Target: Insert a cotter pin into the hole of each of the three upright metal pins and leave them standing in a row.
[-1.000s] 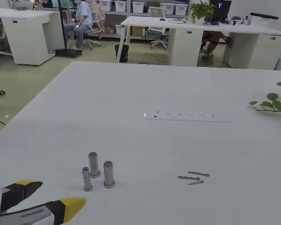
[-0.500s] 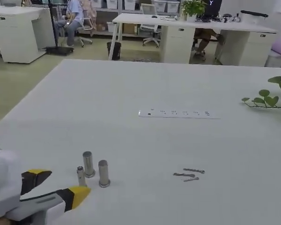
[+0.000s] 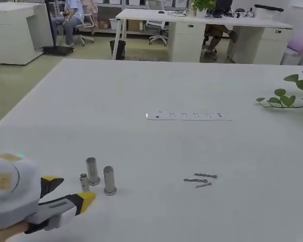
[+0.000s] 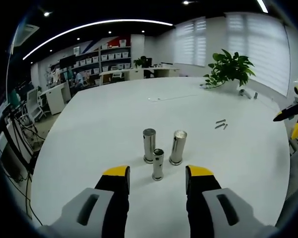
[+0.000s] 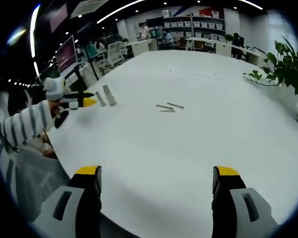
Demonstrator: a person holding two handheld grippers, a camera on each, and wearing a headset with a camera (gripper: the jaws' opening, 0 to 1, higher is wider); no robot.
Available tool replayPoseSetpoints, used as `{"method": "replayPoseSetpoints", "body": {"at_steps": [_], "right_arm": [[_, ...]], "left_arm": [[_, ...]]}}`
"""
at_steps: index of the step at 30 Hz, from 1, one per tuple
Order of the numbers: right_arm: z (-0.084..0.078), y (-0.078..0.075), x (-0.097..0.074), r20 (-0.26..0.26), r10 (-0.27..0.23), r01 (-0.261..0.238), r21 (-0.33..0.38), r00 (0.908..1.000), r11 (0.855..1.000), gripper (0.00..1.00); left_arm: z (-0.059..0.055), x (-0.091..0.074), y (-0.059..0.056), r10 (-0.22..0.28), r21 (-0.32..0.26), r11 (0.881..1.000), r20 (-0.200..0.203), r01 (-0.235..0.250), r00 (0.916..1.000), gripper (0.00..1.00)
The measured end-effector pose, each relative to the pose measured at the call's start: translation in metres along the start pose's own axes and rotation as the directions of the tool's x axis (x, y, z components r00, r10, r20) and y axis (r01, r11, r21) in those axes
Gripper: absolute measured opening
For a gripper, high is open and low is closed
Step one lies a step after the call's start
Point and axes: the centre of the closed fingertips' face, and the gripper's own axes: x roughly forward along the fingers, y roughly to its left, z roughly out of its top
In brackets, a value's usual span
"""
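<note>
Three upright metal pins (image 3: 97,179) stand in a tight cluster at the near left of the white table (image 3: 156,146), two tall and one shorter in front. In the left gripper view the short pin (image 4: 158,164) stands just ahead of the gap between the jaws, with the tall pins (image 4: 149,145) behind it. My left gripper (image 3: 70,191) (image 4: 157,172) is open and touches nothing. Three cotter pins (image 3: 199,180) (image 5: 168,107) (image 4: 220,124) lie flat to the right. My right gripper (image 5: 157,171) is open and empty, hanging near the table's front edge.
A white power strip (image 3: 188,116) lies across the table's middle. A leafy plant sprig (image 3: 288,96) reaches in at the right edge. A striped sleeve (image 5: 20,124) holds the left gripper. Desks, chairs and seated people stand beyond the table.
My left gripper has come forward and rightward, closer to the pin cluster. The head camera has tilted, shifting the whole picture. Pins and cotter pins lie where they were.
</note>
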Motion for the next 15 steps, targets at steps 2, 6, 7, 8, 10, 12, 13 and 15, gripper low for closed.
{"method": "replayPoseSetpoints", "body": {"at_steps": [2,6,7,8,10,12,13,15], "right_arm": [[-0.0023,0.0017,0.0009,-0.007,0.002,-0.002,-0.005,1.0000,1.000,0.94],[-0.0049,0.0039,0.0008,-0.014,0.008,-0.008,-0.005,0.9999,1.000,0.94],[-0.0053,0.0039,0.0008,-0.014,0.008,-0.008,-0.004,0.9999,1.000,0.94],[-0.0059,0.0040,0.0007,-0.015,0.009,-0.009,-0.001,0.9998,1.000,0.94],[-0.0062,0.0036,0.0008,-0.013,0.008,-0.008,0.006,0.9999,1.000,0.94],[-0.0066,0.0032,0.0011,-0.013,0.010,-0.010,0.011,0.9999,1.000,0.94],[-0.0069,0.0031,0.0011,-0.014,0.010,-0.010,0.012,0.9999,1.000,0.94],[-0.0070,0.0033,0.0011,-0.014,0.011,-0.010,0.011,0.9999,1.000,0.94]], "left_arm": [[-0.0003,0.0028,0.0004,0.010,0.013,1.000,0.000,-0.010,1.0000,0.42],[-0.0003,0.0056,0.0060,0.042,0.012,0.999,0.002,-0.042,0.9991,0.35],[0.0003,0.0059,0.0071,0.049,0.005,0.999,0.007,-0.049,0.9988,0.33],[0.0009,0.0063,0.0075,0.051,-0.001,0.999,0.011,-0.051,0.9986,0.31],[0.0031,0.0077,0.0086,0.053,-0.022,0.998,0.025,-0.053,0.9983,0.31],[0.0044,0.0090,0.0083,0.049,-0.027,0.998,0.029,-0.048,0.9984,0.30],[0.0042,0.0097,0.0083,0.049,-0.027,0.998,0.027,-0.048,0.9985,0.29],[0.0037,0.0105,0.0088,0.054,-0.022,0.998,0.024,-0.054,0.9983,0.26]]}}
